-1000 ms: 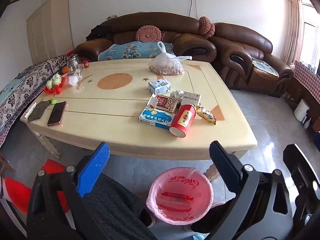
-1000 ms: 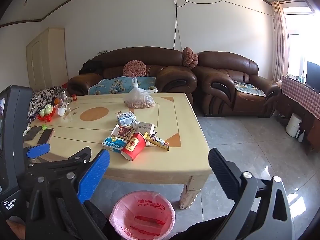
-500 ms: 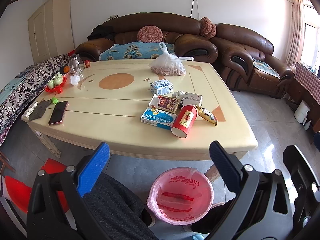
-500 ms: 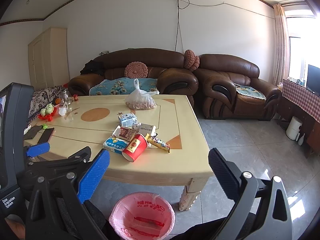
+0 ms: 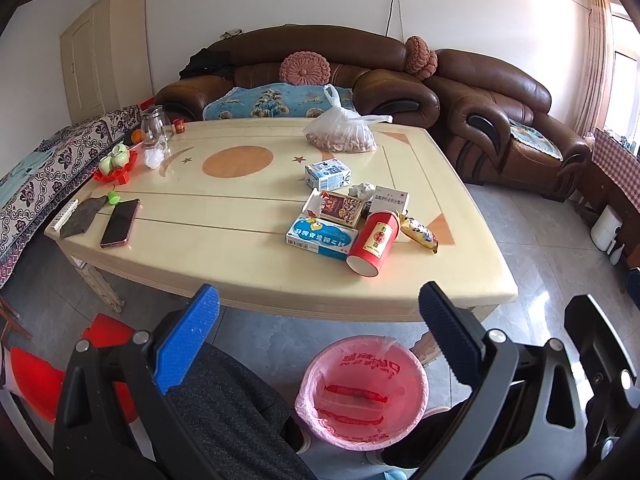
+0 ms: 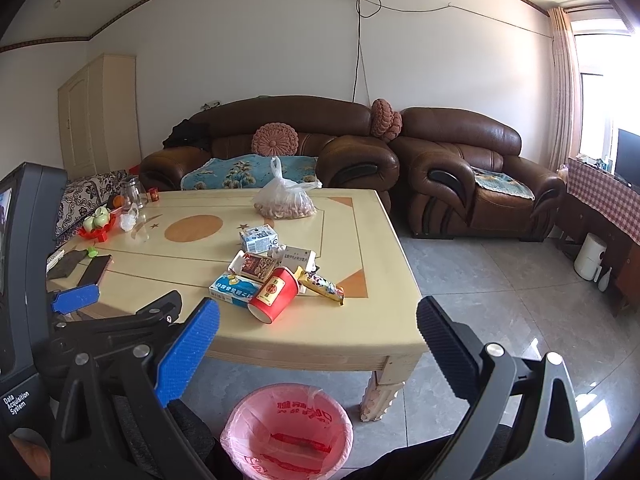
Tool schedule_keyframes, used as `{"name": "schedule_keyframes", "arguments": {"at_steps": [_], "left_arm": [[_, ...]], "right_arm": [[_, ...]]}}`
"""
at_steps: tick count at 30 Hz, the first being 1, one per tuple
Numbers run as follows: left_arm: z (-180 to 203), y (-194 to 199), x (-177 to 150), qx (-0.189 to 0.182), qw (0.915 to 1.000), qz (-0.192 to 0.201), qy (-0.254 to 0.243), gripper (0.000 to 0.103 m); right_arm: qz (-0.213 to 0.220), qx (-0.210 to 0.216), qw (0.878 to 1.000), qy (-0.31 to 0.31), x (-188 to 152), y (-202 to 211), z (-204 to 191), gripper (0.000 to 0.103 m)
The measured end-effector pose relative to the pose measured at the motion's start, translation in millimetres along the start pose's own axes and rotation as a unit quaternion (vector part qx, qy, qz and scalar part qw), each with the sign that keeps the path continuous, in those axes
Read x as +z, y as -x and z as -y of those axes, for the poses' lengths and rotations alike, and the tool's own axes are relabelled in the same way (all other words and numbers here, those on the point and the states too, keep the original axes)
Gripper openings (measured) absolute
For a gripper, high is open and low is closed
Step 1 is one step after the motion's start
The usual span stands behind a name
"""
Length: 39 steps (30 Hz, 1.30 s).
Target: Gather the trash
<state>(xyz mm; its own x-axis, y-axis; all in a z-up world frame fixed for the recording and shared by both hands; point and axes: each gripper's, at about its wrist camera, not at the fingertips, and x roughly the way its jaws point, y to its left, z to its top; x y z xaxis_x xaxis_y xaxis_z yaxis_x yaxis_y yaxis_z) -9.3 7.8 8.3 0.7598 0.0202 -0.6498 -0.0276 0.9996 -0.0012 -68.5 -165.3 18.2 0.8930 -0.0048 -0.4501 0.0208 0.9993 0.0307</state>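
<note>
Left wrist view shows both the left gripper [image 5: 318, 312] and right gripper [image 6: 318, 326] spread wide and empty, short of the table's [image 5: 248, 264] near edge, so nothing's collected yet, and I'd say next comes a reach for the tipped red cup [image 5: 374, 243] toward the near right corner, pink bin [image 5: 362, 392] waiting below.

- A home living room, going by the furniture and clutter.
- A brown leather sofa [image 6: 276, 140] with a round pink cushion [image 6: 275, 140] stands against the white wall; a matching armchair [image 6: 476, 176] is beside it.
- A low cream tabletop [image 5: 240, 216] with orange inlay fills the middle, carrying a phone [image 5: 120, 222], a bag of nuts [image 5: 344, 136], a fruit dish [image 5: 114, 162] and snack boxes [image 5: 320, 236].
- A pink-lined trash bin [image 6: 286, 436] sits on the grey tiled floor [image 6: 520, 320].
- A cream wardrobe [image 6: 100, 116] stands in the corner; a curtained window [image 6: 592, 96] and a checked cloth [image 6: 604, 200] are at the right.
</note>
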Motion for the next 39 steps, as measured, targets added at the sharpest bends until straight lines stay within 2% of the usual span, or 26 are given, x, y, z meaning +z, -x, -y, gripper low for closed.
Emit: {"name": "schedule_keyframes", "arguments": {"at_steps": [39], "left_arm": [[-4.7,0.2,-0.3,0.001,1.0,0.0,0.003,0.098]], "right_arm": [[-0.002,0.013,1.0,-0.004,3.4,-5.5,-5.8,0.097]]}}
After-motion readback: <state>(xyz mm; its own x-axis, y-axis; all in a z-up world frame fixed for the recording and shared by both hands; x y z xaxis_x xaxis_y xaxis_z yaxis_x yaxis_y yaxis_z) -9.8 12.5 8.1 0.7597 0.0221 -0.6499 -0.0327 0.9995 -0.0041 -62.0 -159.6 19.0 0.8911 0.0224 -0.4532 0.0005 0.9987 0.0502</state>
